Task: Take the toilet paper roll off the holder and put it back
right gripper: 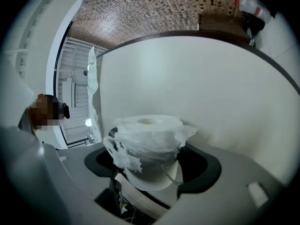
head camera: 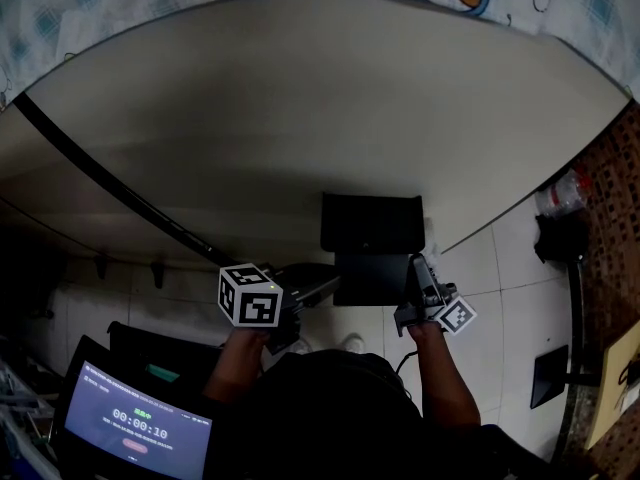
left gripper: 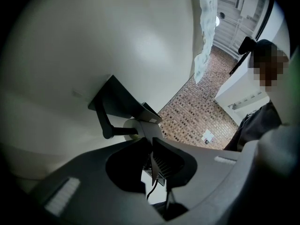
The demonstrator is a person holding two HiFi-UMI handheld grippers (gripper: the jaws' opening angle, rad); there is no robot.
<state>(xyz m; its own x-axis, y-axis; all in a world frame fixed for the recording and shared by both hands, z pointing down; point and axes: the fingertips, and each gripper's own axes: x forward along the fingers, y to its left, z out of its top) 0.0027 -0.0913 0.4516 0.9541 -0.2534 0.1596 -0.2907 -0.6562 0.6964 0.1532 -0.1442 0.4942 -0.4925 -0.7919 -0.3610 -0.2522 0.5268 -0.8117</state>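
Note:
The black toilet paper holder [head camera: 370,226] hangs on the pale wall. In the left gripper view its plate [left gripper: 119,102] and bent bar [left gripper: 117,131] show just ahead. My left gripper [head camera: 315,293] reaches to the holder's left side. Its jaws [left gripper: 151,149] stand almost together, with a thin pale part at the bar's end between them. To the holder's right is my right gripper [head camera: 420,288]. It [right gripper: 152,161] is shut on the toilet paper roll [right gripper: 150,144], white, upright and wrapped in thin plastic film. In the head view the roll is hidden.
A screen with a timer [head camera: 135,428] sits at the lower left. A black stand [head camera: 575,308] and a plastic bag [head camera: 560,196] are on the tiled floor [head camera: 500,258] to the right. A person [left gripper: 262,121] stands beyond on brick-patterned flooring [left gripper: 197,102].

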